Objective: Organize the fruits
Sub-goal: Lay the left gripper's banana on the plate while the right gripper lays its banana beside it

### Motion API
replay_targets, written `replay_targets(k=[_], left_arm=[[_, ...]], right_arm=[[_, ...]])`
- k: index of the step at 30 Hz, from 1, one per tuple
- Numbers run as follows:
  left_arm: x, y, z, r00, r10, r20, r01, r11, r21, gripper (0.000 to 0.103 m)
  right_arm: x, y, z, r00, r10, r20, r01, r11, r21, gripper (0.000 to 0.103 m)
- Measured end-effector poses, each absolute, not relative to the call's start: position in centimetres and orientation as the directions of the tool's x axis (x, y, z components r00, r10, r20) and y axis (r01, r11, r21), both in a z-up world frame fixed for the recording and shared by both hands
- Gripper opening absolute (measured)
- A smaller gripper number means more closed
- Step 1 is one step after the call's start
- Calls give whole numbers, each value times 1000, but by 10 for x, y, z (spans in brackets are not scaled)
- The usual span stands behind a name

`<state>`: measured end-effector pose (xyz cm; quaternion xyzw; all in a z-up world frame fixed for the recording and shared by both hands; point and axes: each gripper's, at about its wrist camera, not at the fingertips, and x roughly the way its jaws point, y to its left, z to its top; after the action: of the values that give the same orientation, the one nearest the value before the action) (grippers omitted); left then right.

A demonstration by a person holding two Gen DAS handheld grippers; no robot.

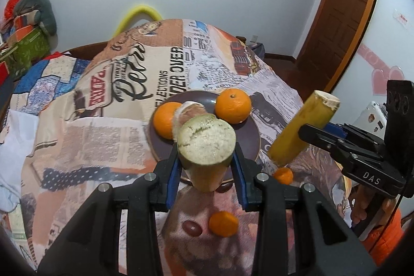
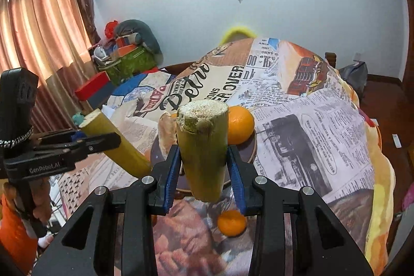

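Note:
My left gripper [image 1: 207, 172] is shut on a short sugarcane piece [image 1: 207, 144] and holds it above the near rim of a dark plate [image 1: 248, 141]. My right gripper [image 2: 204, 172] is shut on a second sugarcane piece [image 2: 203, 146], which also shows in the left wrist view [image 1: 302, 128] to the right of the plate. The left gripper's piece shows in the right wrist view [image 2: 116, 144] at the left. On the plate lie two oranges [image 1: 233, 106] [image 1: 164, 119] and a pale peeled piece [image 1: 190, 110]. Two small tangerines [image 1: 223, 223] [image 1: 283, 175] lie on the cloth near the plate.
The table is covered with a newspaper-print cloth [image 1: 116, 120]. Two dark red dates [image 1: 192, 228] lie on it near the front tangerine. A wooden door [image 1: 341, 17] is at the far right, curtains [image 2: 38, 43] and piled boxes [image 2: 124, 58] at the left.

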<state>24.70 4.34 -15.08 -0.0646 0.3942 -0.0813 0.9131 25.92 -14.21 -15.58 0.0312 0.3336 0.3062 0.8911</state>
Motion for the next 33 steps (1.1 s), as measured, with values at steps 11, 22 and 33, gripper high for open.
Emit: replay_targets(k=[11,22,33], left_arm=[[285,27,-172,626,-242,-741,127,970,-209,36],[316,21,-182,618,-246,-747,121,968,-218,36],[335,25,-198,589,-252,-768,97,965,-242,37]], right_arm=[[285,-130,-176,558,543,-627,-535,813,228,33],[310,-117,-186,525,561,-640,-563,793,232,33],[322,-111,-195,474,600,-644,-583,762,281,34]])
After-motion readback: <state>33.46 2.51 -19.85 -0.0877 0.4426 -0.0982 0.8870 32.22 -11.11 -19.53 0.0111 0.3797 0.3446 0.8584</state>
